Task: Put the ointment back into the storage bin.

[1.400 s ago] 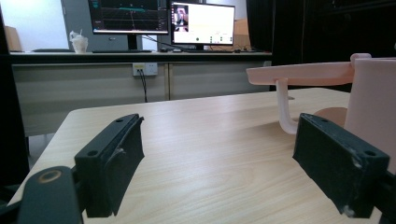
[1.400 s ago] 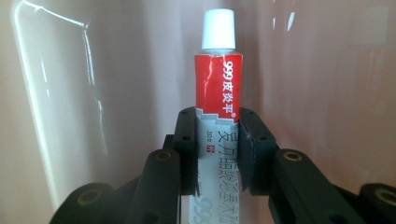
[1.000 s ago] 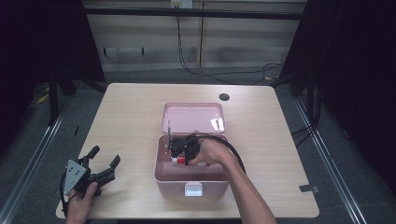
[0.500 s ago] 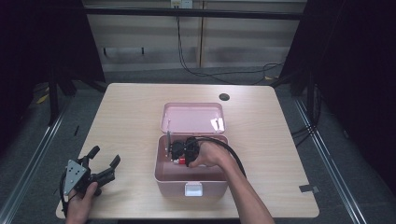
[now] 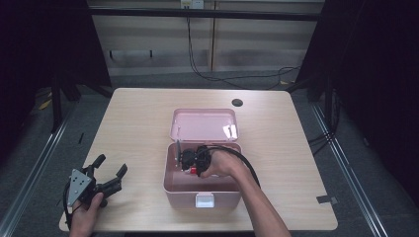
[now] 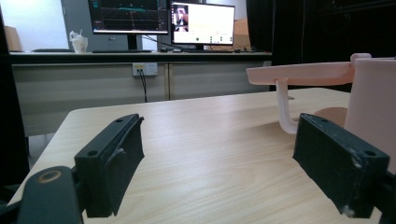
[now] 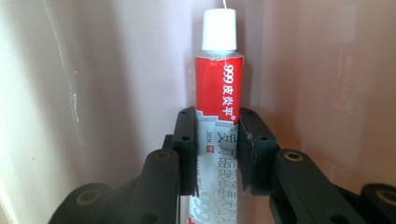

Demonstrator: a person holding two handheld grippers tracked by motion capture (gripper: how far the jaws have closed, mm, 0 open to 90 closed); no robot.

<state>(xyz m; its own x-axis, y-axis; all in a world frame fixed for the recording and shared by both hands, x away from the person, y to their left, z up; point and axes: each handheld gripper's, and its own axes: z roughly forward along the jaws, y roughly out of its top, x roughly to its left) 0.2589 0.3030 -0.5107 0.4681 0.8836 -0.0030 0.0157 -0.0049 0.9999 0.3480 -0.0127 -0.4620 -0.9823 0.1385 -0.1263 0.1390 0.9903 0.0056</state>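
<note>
The high view looks forward and down over the whole table (image 5: 138,123); the left gripper view skims its top low, sharing the pink box (image 6: 373,88).

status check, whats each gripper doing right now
Right gripper shut on red-and-white tube, down inside open pink box. Left gripper open, idle on table. Box walls close around the tube; nothing else in the way.

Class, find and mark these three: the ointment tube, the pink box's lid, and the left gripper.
ointment tube (image 7: 218,86), right gripper view, on its red label.
pink box lid (image 5: 202,123), high view, on its inner face.
left gripper (image 5: 109,167), high view, midway between its open jaws.
</note>
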